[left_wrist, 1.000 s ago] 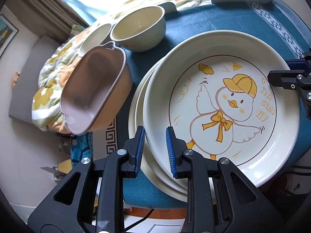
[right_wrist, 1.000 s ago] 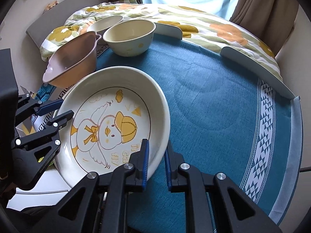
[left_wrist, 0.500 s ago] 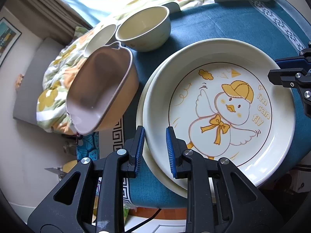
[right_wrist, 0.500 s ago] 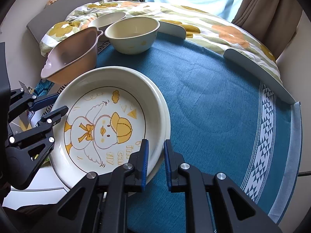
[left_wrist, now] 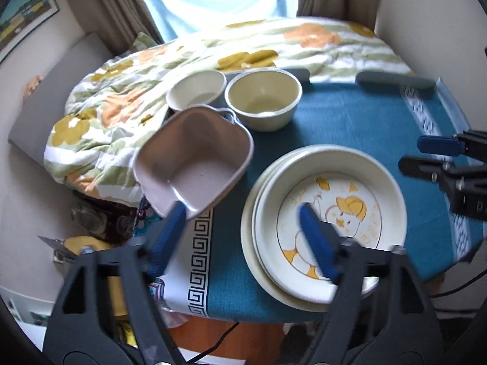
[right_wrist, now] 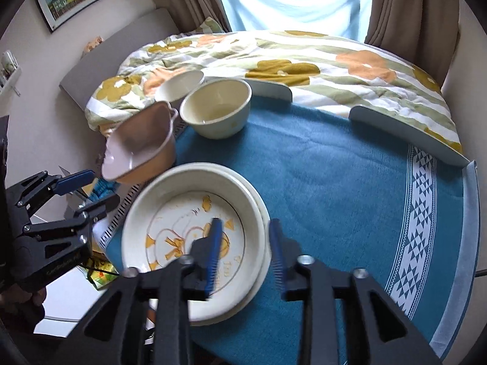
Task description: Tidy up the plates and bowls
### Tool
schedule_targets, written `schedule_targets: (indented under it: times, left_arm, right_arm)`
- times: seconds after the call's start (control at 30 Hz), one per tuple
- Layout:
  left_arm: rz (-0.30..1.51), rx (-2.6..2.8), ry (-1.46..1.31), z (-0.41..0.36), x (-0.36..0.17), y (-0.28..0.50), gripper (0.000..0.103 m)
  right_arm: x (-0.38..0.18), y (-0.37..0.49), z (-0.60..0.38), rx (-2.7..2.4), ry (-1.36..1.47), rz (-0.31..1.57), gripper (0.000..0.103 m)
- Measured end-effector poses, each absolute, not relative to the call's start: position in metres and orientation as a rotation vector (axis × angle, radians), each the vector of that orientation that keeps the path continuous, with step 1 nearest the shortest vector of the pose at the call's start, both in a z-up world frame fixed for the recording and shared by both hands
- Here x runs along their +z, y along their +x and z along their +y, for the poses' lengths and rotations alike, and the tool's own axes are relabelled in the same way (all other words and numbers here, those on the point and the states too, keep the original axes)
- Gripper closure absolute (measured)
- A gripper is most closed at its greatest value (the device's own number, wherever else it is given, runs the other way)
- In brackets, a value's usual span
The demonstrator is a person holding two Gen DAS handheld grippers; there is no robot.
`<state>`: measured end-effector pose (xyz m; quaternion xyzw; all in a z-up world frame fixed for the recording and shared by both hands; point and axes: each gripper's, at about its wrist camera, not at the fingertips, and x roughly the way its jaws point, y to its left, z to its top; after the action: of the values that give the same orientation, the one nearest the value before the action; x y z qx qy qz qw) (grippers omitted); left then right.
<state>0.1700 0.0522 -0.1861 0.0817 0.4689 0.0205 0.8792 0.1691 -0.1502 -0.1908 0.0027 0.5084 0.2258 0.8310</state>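
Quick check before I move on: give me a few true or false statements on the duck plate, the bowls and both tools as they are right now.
1. The duck plate sits on top of another plate. True.
2. The left tool is clamped on the duck plate's rim. False: its jaws have just opened wide, with nothing gripped.
3. The right tool is shut. False: its jaws have just opened and stand apart above the plate's rim.
4. The pink square bowl sits at the table's edge, next to the plates. True.
5. The cream bowl is stacked inside the pink one. False: it stands by itself on the blue cloth.
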Motion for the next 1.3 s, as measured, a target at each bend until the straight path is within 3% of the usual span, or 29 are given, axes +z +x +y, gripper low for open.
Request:
schedule_targets:
  times: [0.03,0.07,0.23,0.4,0.73,0.77,0.9,1.03,1.17,1.27,1.3]
  left_arm:
    - [0.931,0.061,0.144,0.058,-0.174,0.166,0.000]
    - [0.901,0.074,0.124,0.063,-0.164,0.164,0.001]
    - [0.942,0.152,-0.024,0.099,-0.145,0.170,0.001]
    - [1.003,0.235,-0.235,0.155,-0.163,0.178,0.001]
    - [1.124,0.244,-0.479,0.205,-0.241,0.210,0.004]
    - [1.132,0.240,-0.492,0.207,-0.247,0.215,0.006]
    - [1.170,0.231,-0.498,0.211,-0.266,0.235,0.025]
    - [1.200,0.228,-0.492,0.216,-0.279,0.247,0.048]
    - [1.222,0.216,-0.491,0.219,-0.287,0.256,0.054]
    - [1.239,0.196,-0.483,0.219,-0.290,0.263,0.061]
    - [1.242,0.190,-0.479,0.219,-0.291,0.266,0.069]
  right_arm:
    - [-0.183,0.170,-0.151,0.496,0.019,1.053,0.007]
    - [-0.175,0.171,-0.150,0.516,0.028,1.023,0.000]
    - [-0.151,0.195,-0.125,0.604,-0.052,1.022,0.000]
    - [-0.149,0.225,-0.090,0.669,-0.037,1.046,0.000]
    - [-0.227,0.283,-0.012,0.765,-0.002,1.284,0.000]
    - [-0.235,0.287,-0.005,0.770,-0.005,1.304,0.003]
    - [-0.257,0.298,0.016,0.769,-0.013,1.357,0.033]
    - [-0.265,0.305,0.024,0.747,-0.026,1.363,0.050]
    - [-0.271,0.312,0.028,0.731,-0.020,1.368,0.072]
    - [-0.274,0.313,0.033,0.727,-0.035,1.365,0.080]
    - [-0.274,0.313,0.034,0.728,-0.044,1.362,0.084]
